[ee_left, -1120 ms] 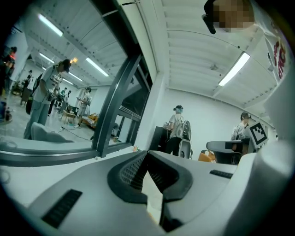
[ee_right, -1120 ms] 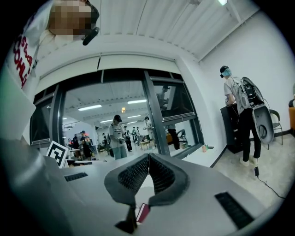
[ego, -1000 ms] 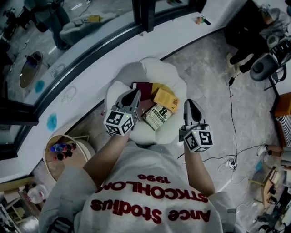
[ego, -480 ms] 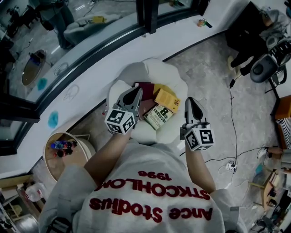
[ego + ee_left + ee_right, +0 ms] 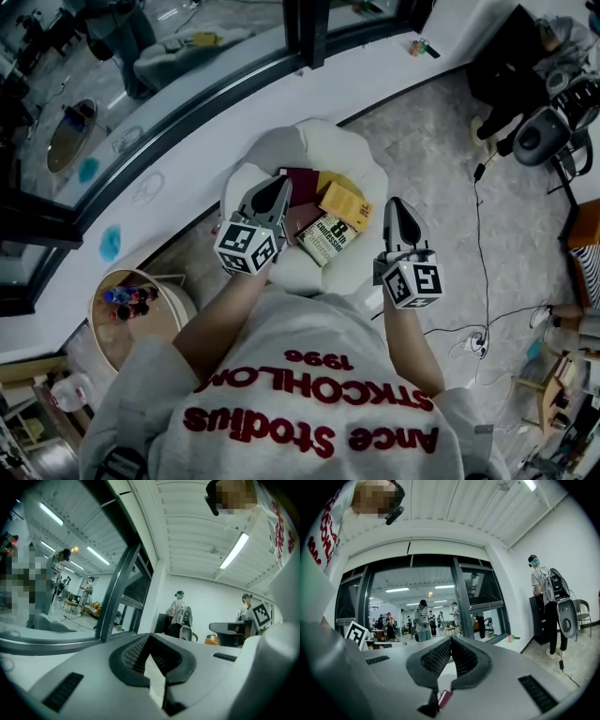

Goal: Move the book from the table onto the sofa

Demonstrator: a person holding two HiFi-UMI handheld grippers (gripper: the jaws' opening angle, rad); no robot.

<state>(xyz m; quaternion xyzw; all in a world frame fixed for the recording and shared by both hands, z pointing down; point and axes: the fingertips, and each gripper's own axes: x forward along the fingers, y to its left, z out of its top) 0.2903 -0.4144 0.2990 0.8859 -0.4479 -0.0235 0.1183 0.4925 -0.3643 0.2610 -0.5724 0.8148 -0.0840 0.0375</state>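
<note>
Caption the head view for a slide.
Shut, empty left gripper and right gripper held over a white sofa with books lying on it.

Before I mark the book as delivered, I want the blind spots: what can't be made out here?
- Head view: the left gripper covers part of the books on the sofa; their count is unclear.
- Head view: items on the round table are too small to name.
- Both gripper views: shut jaws hide the books; only a red sliver shows in the right one.
</note>
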